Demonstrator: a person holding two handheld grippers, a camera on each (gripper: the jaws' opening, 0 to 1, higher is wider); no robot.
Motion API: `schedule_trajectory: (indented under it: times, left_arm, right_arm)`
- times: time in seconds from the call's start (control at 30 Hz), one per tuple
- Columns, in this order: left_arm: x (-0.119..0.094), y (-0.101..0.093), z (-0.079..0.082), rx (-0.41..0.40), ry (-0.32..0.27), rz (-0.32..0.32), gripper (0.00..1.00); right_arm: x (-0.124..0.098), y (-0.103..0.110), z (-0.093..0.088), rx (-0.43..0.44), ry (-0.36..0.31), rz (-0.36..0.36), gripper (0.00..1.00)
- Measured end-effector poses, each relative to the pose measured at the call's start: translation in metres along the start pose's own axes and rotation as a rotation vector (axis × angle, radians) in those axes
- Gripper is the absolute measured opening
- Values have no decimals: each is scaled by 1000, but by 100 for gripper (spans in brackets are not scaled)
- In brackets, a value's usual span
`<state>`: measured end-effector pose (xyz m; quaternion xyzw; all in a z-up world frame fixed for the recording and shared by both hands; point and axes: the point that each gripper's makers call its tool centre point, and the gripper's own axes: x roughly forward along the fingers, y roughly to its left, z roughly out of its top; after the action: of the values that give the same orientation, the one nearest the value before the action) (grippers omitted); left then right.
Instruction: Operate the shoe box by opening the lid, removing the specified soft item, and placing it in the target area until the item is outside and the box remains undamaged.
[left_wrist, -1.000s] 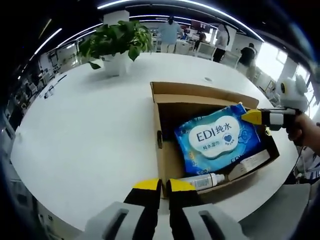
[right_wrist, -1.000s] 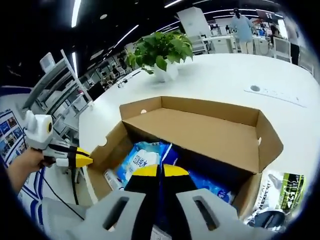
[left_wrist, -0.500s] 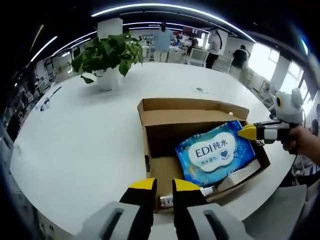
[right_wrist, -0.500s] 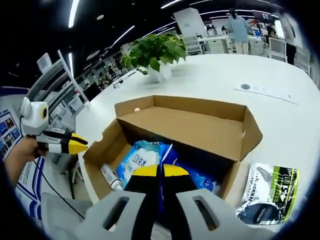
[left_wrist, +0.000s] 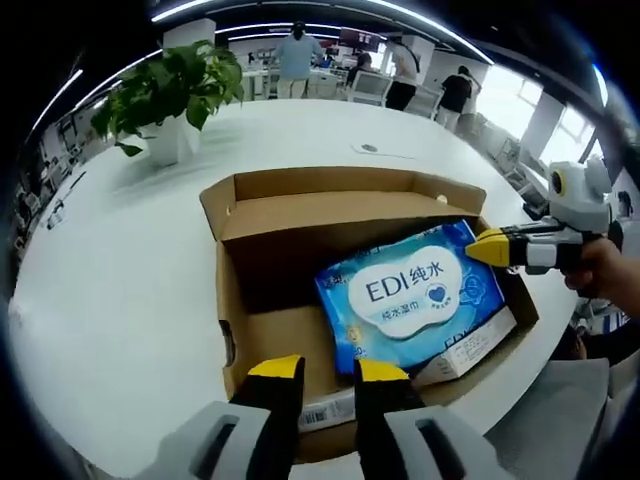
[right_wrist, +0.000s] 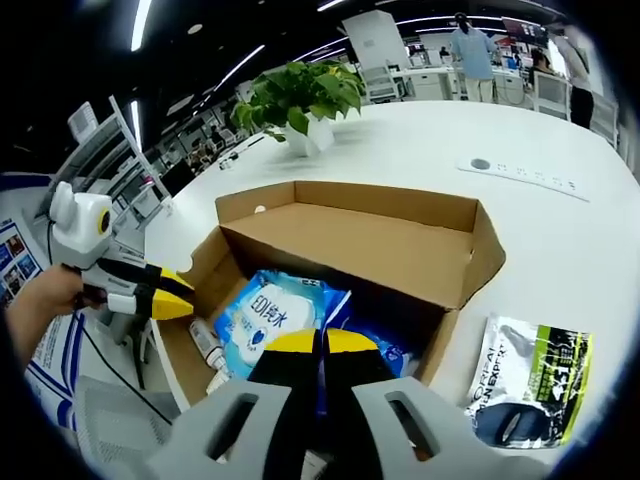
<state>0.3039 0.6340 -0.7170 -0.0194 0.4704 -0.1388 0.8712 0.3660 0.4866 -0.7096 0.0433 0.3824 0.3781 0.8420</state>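
An open brown cardboard shoe box (left_wrist: 260, 215) (right_wrist: 400, 260) lies on the white table, its lid folded back. Inside, a blue pack of wet wipes (left_wrist: 410, 295) (right_wrist: 268, 312) rests tilted. My right gripper (right_wrist: 320, 342) is shut on the pack's edge; in the left gripper view it comes in from the right (left_wrist: 490, 248) at the pack's upper corner. My left gripper (left_wrist: 330, 370) hovers over the box's near wall, jaws slightly open and holding nothing. In the right gripper view it shows at the box's left end (right_wrist: 168, 294).
A small white bottle (right_wrist: 205, 345) and a white carton (left_wrist: 465, 348) lie in the box beside the pack. A black and green packet (right_wrist: 530, 385) lies on the table next to the box. A potted plant (left_wrist: 165, 90) stands farther back. People stand in the background.
My left gripper has come closer over the box and its jaws have parted a little. The right gripper stays shut on the wipes pack.
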Motion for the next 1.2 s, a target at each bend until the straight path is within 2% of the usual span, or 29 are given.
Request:
schedule_trajectory:
  times: [0.4, 0.63, 0.7, 0.73, 0.93, 1.07, 1.2]
  left_arm:
    - [28, -3, 0, -71, 59, -73, 20]
    - [39, -16, -6, -168, 92, -183, 18]
    - [41, -14, -8, -182, 99, -172, 15]
    - [42, -10, -10, -180, 101, -142, 11]
    - [40, -17, -10, -172, 101, -146, 4]
    - [36, -18, -9, -165, 94, -127, 2]
    - [28, -19, -8, -155, 73, -119, 2]
  right_arm:
    - [2, -6, -4, -31, 14, -13, 0]
    - [3, -8, -7, -50, 21, -10, 0]
    - [2, -8, -7, -51, 20, -8, 0]
    - [2, -8, -7, -50, 20, -8, 0]
    - [2, -7, -8, -40, 14, -7, 0]
    - [1, -6, -8, -56, 11, -10, 0]
    - [-1, -6, -7, -31, 3, -11, 0]
